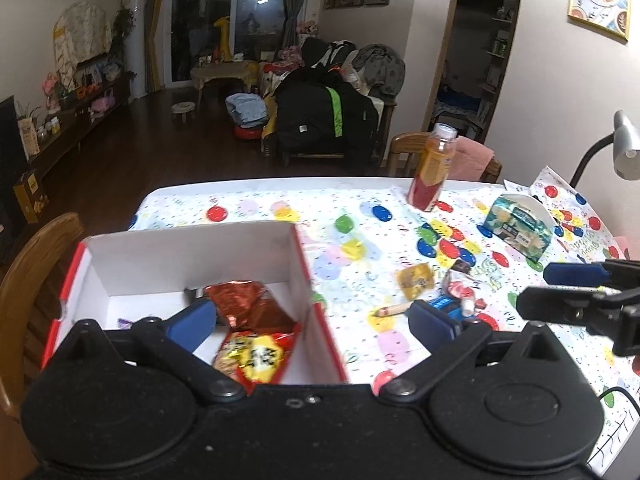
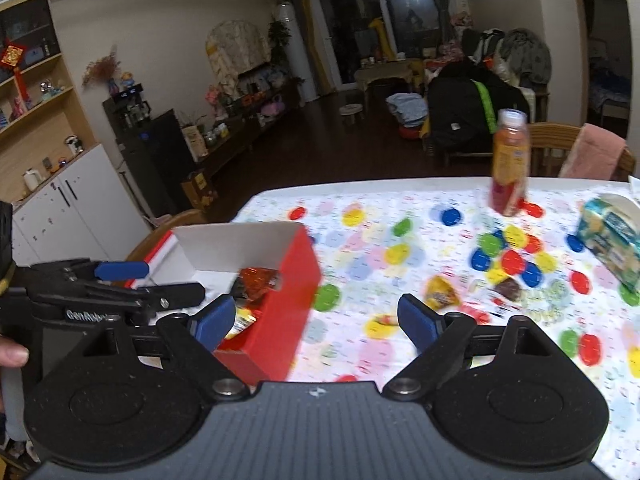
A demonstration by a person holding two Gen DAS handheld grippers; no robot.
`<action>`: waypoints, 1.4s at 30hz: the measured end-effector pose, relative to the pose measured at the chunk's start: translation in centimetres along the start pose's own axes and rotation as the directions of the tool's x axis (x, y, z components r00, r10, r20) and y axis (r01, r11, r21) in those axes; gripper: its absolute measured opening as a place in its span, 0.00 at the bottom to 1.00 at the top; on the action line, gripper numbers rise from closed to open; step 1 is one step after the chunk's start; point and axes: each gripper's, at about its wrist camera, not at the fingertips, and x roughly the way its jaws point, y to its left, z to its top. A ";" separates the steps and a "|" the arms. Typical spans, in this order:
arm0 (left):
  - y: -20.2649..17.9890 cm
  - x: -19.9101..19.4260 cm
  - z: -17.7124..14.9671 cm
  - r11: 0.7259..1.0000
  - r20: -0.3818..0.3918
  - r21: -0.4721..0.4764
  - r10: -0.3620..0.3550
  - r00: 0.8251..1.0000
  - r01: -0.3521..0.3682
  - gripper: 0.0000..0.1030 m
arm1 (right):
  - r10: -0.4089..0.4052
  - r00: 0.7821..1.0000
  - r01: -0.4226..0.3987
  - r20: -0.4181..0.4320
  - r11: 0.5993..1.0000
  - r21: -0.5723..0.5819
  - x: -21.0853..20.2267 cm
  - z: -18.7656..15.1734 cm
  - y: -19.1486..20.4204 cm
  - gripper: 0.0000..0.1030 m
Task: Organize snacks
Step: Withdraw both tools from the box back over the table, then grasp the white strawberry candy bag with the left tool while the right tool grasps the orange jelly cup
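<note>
At the left of the table stands the red box [image 1: 316, 312], white inside, its open top up and its long axis running away from the cameras toward the far table edge. Two foil snack packets lie in its near right corner: a dark red one [image 1: 248, 304] and, nearer, a red-and-yellow one [image 1: 260, 356], both lengthwise along the box wall. The left gripper [image 1: 312, 322] hangs over that corner with its blue pads [image 1: 196, 318] spread wide and nothing between them; the right box wall passes between the pads. The rest of the box floor is bare.

Right of the box the balloon-print tablecloth [image 1: 360, 352] lies free for a stretch. Then comes a loose cluster near the middle: one yellow packet [image 1: 416, 276], one thin stick snack [image 1: 394, 310] lying crosswise, one blue wrapper [image 1: 444, 304], one red-and-white sweet [image 1: 460, 290] and one dark small piece [image 1: 462, 266]. The right gripper [image 2: 316, 320] hovers above the box's near right corner and the cloth, jaws wide apart and empty.

Farther back one orange drink bottle [image 1: 434, 168] stands upright near the far edge. At the far right one green-and-blue tissue pack [image 1: 518, 228] sits, with a grey lamp [image 1: 626, 148] beyond it
</note>
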 end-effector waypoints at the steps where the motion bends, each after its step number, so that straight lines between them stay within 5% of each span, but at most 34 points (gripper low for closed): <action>1: -0.6 0.2 0.0 1.000 0.003 0.005 -0.004 1.000 0.004 0.99 | -0.007 1.000 0.007 -0.004 1.000 -0.002 -0.2 -0.3 -0.6 0.86; 19: -9.2 7.3 -1.4 0.997 -0.099 0.027 -0.070 0.993 0.073 0.99 | -0.124 0.983 0.128 -0.139 0.991 0.025 1.1 -6.4 -10.8 0.86; 29: -14.0 12.9 1.0 0.986 -0.139 0.102 -0.113 0.984 0.128 0.99 | -0.101 0.976 0.104 -0.195 0.995 0.004 4.6 -7.8 -12.2 0.86; 42: -20.1 21.8 1.4 0.936 -0.285 0.284 -0.127 0.950 0.210 0.98 | -0.064 0.966 0.041 -0.250 0.994 -0.096 9.5 -8.7 -11.5 0.86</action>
